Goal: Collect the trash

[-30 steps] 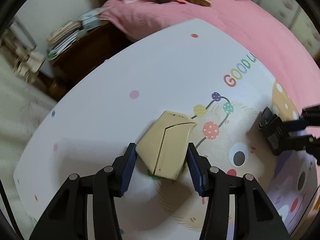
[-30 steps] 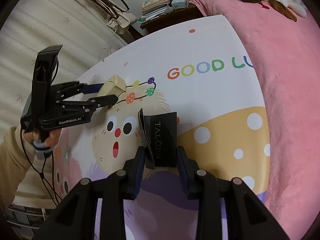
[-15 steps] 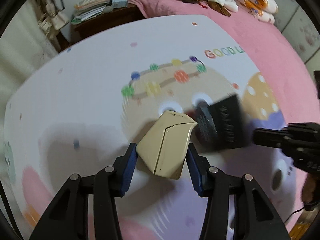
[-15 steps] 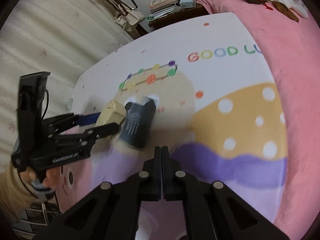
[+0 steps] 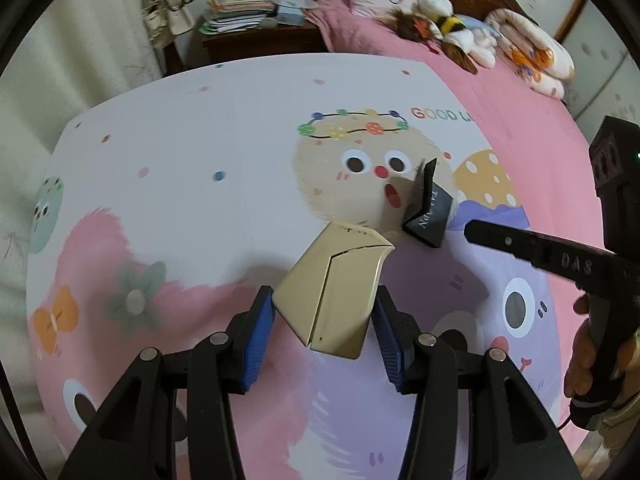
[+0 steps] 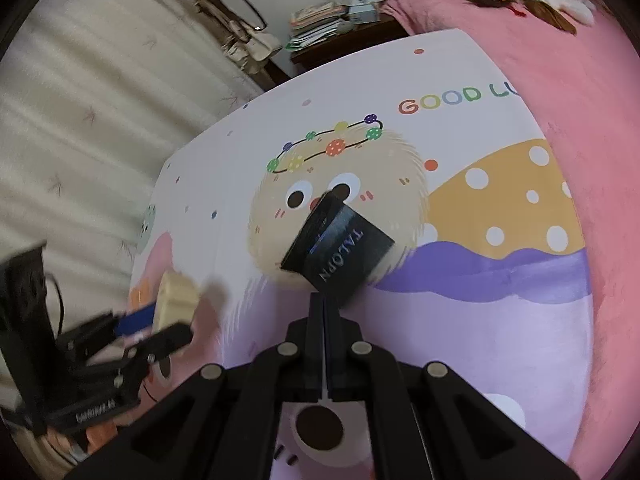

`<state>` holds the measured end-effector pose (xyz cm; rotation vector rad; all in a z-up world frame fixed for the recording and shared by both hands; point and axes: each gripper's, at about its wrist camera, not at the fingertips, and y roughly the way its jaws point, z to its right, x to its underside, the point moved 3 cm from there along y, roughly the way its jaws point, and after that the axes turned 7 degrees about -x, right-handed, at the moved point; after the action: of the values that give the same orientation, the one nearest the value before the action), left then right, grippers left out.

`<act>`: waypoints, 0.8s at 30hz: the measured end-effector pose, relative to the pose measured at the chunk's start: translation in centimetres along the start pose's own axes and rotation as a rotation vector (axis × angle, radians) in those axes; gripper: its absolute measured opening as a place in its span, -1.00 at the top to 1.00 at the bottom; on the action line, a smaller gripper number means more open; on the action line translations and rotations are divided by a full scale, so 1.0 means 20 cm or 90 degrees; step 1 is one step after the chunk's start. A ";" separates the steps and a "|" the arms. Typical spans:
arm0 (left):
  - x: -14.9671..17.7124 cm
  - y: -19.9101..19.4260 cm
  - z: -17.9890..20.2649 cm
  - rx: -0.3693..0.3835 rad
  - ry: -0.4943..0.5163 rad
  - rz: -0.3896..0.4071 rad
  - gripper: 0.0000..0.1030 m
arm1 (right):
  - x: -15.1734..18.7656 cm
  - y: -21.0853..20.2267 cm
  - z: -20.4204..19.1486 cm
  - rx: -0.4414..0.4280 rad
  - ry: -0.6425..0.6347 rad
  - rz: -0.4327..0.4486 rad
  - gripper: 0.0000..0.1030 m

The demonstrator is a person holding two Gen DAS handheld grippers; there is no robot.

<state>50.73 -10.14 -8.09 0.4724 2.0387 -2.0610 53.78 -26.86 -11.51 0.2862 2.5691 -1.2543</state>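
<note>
My left gripper (image 5: 322, 334) is shut on a flattened cream cardboard box (image 5: 334, 294) and holds it above the cartoon play mat (image 5: 200, 184). My right gripper (image 6: 324, 304) has its jaws pressed together. A black "TALOPN" box (image 6: 340, 252) sits just beyond its tips; whether an edge is pinched I cannot tell. In the left wrist view the black box (image 5: 430, 208) sits off the tip of the right gripper (image 5: 472, 232). In the right wrist view the left gripper (image 6: 168, 320) and cream box (image 6: 178, 296) are blurred at lower left.
A pink bed (image 5: 520, 92) with plush toys (image 5: 452, 28) borders the mat on the right. A dark nightstand (image 5: 256, 36) stacked with books stands at the back. Cream curtains (image 6: 80, 120) hang on the left.
Both grippers pulled back toward me over the mat. The right gripper's jaws, wide around the black box a second ago, closed flat, and the black box now sits beyond the tips.
</note>
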 end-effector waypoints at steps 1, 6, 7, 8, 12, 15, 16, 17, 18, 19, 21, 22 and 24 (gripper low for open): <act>0.01 -0.01 -0.02 -0.005 -0.006 0.001 0.09 | 0.00 0.00 0.00 0.005 0.006 0.003 0.98; 0.01 -0.03 -0.10 -0.017 -0.042 0.004 0.09 | -0.03 0.04 0.05 0.014 0.058 -0.009 0.15; 0.00 -0.03 -0.11 -0.018 -0.049 0.006 0.09 | -0.04 0.05 0.05 0.009 0.067 -0.011 0.04; 0.00 -0.03 -0.12 -0.018 -0.056 0.007 0.09 | -0.04 0.05 0.05 0.002 0.072 -0.015 0.04; -0.02 -0.03 -0.14 -0.021 -0.076 0.010 0.08 | -0.04 0.12 0.05 -0.014 0.101 -0.035 -0.30; -0.03 -0.03 -0.16 -0.027 -0.087 0.014 0.08 | -0.07 0.16 0.03 -0.013 0.112 -0.031 -0.52; -0.03 -0.04 -0.17 -0.027 -0.092 0.016 0.08 | -0.07 0.18 0.02 -0.012 0.111 -0.029 -0.58; -0.03 -0.04 -0.17 -0.027 -0.098 0.016 0.08 | -0.09 0.19 0.00 -0.004 0.107 -0.024 -0.62; -0.03 -0.04 -0.18 -0.028 -0.103 0.017 0.08 | -0.10 0.21 -0.01 0.011 0.101 -0.022 -0.67; -0.03 -0.05 -0.19 -0.028 -0.108 0.018 0.08 | -0.11 0.22 -0.03 0.027 0.094 -0.020 -0.67; -0.03 -0.05 -0.20 -0.028 -0.116 0.018 0.08 | -0.13 0.25 -0.06 0.068 0.071 -0.017 -0.67; -0.03 -0.05 -0.20 -0.028 -0.119 0.018 0.08 | -0.14 0.25 -0.07 0.082 0.062 -0.016 -0.67; -0.02 -0.05 -0.21 -0.028 -0.122 0.019 0.08 | -0.14 0.27 -0.09 0.105 0.047 -0.012 -0.63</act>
<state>51.07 -5.93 -6.94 0.2825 1.9491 -1.9571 57.68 -22.27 -13.47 0.3479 2.5386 -1.4928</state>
